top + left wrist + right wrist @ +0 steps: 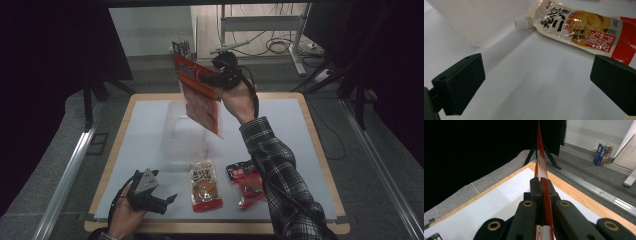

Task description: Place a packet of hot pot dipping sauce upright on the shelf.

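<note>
The right claw (209, 79) is clamped on a flat red and white packet (202, 97), pinching it near its upper edge and holding it in the air above the clear plastic container (184, 135), which stands on the white sheet of the desk (300, 145). The packet hangs tilted, its lower corner reaching down over the container's right side. In the right gripper view the packet (541, 170) shows edge-on, squeezed between the two black jaws.

The left claw (167, 200) rests low on the desk, in front of the container and to its left, jaws wide apart with nothing between them. Just in front of the container lies a spouted sauce pouch (204, 185) (its white cap (521, 23) nearly touches the container's wall (481, 20)). To the pouch's right lies a red snack packet (246, 182).
</note>
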{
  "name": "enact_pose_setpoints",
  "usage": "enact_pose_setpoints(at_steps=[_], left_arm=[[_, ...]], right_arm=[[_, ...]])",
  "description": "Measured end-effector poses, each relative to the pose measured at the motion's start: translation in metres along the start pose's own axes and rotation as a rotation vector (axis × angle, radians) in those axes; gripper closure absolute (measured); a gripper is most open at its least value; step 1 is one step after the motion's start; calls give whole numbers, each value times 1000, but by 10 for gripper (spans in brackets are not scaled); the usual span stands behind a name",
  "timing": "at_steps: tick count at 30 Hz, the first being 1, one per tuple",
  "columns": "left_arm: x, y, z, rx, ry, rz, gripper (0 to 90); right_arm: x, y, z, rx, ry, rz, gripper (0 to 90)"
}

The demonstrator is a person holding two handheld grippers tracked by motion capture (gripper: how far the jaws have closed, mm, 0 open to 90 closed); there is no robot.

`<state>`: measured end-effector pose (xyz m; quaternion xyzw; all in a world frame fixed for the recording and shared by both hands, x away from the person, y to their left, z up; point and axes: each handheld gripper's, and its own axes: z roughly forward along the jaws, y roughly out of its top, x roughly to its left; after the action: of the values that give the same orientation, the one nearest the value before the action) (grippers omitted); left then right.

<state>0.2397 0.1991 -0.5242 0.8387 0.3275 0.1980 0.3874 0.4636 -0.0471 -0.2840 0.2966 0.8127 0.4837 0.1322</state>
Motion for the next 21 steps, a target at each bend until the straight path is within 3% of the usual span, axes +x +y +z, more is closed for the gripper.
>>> enact_pose_setpoints(at_steps=[14,21], left_arm=[[-1,0,1,5,-2,8,0],[-1,0,1,5,1,9,0]], right_arm=[[13,12,44,-17,-4,26,889],[15,7,63,-21,-3,51,889]])
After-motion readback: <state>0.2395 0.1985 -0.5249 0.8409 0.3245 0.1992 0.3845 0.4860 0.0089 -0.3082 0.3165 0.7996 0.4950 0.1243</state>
